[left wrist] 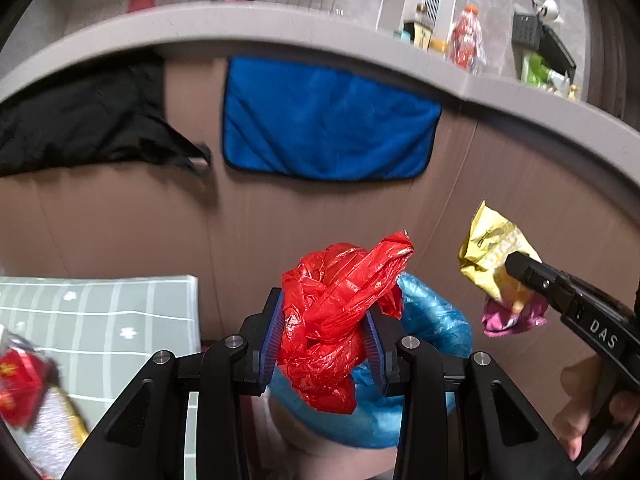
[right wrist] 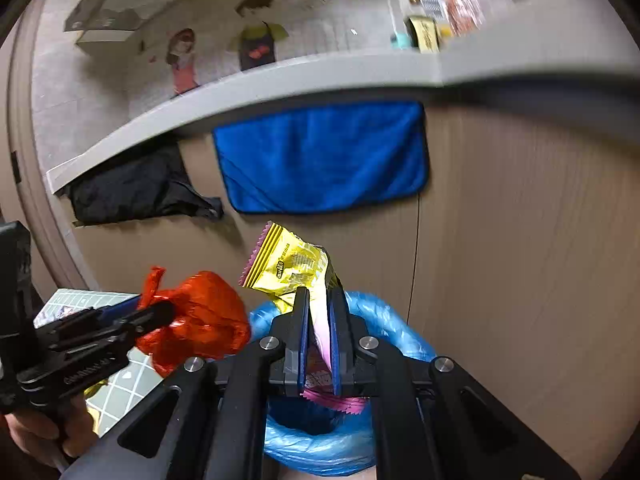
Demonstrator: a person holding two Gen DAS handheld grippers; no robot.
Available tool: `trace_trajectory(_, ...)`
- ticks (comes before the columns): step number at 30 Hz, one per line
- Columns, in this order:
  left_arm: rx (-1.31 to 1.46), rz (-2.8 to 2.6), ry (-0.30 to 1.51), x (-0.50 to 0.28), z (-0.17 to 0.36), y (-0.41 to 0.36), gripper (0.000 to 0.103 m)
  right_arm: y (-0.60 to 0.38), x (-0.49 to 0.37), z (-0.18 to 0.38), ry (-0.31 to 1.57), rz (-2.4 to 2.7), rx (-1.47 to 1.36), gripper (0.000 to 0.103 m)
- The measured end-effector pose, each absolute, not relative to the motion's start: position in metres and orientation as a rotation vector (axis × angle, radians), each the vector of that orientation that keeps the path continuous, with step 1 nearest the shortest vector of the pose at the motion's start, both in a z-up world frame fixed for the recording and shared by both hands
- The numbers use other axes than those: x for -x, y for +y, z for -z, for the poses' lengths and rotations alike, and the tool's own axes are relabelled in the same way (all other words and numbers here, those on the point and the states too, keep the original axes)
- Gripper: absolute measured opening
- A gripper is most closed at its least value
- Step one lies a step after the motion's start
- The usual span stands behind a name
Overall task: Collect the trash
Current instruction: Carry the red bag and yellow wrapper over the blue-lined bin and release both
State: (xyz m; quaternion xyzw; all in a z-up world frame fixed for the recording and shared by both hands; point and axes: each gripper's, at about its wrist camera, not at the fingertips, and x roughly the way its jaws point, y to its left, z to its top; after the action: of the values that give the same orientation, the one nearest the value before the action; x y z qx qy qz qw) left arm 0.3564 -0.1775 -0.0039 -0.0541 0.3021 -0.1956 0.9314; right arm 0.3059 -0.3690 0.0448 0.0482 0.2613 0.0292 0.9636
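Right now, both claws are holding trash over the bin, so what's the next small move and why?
Probably open the left claw: its red plastic bag hangs right above the blue-lined bin, while the right claw's yellow wrapper sits nearer the rim.

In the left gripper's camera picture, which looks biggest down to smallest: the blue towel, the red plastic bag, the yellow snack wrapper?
1. Blue towel, hanging under the counter.
2. Red plastic bag, clamped in the left gripper; it sits nearest the camera, so it looks enlarged.
3. Yellow snack wrapper, pinched by the right gripper.

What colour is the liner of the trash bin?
Light blue; the bin liner shows best in the right wrist view.
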Motion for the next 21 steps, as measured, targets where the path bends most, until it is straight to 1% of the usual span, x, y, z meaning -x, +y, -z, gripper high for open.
trace_trajectory(5, 0.105, 0.408, 0.685, -0.382, 0.028, -0.199, 0.038, -0.379, -0.334, -0.015, 0.595, -0.056, -0.123, 0.008)
trace_trajectory(13, 0.090, 0.414, 0.754, -0.411, 0.047, -0.217, 0.039, -0.381, -0.356, 0.011, 0.637, -0.054, -0.136, 0.008)
trace_trajectory(16, 0.106, 0.428, 0.781, -0.418, 0.051, -0.219, 0.041, -0.384, -0.357, 0.016, 0.635, -0.056, -0.145, 0.014)
trace_trajectory(17, 0.123, 0.435, 0.784, -0.419, 0.051, -0.217, 0.042, -0.385, -0.355, 0.017, 0.629, -0.053, -0.150, 0.024)
trace_trajectory(18, 0.141, 0.448, 0.787, -0.420, 0.051, -0.216, 0.047, -0.387, -0.353, 0.017, 0.623, -0.049, -0.152, 0.032)
trace_trajectory(19, 0.157, 0.461, 0.781, -0.421, 0.048, -0.213, 0.052, -0.387, -0.350, 0.015, 0.607, -0.041, -0.153, 0.049)
trace_trajectory(20, 0.168, 0.456, 0.766, -0.420, 0.045, -0.211, 0.054, -0.388, -0.345, 0.013, 0.585, -0.027, -0.153, 0.058)
trace_trajectory(21, 0.169, 0.441, 0.745, -0.418, 0.042, -0.208, 0.055, -0.389, -0.343, 0.011, 0.574, -0.015, -0.150, 0.058)
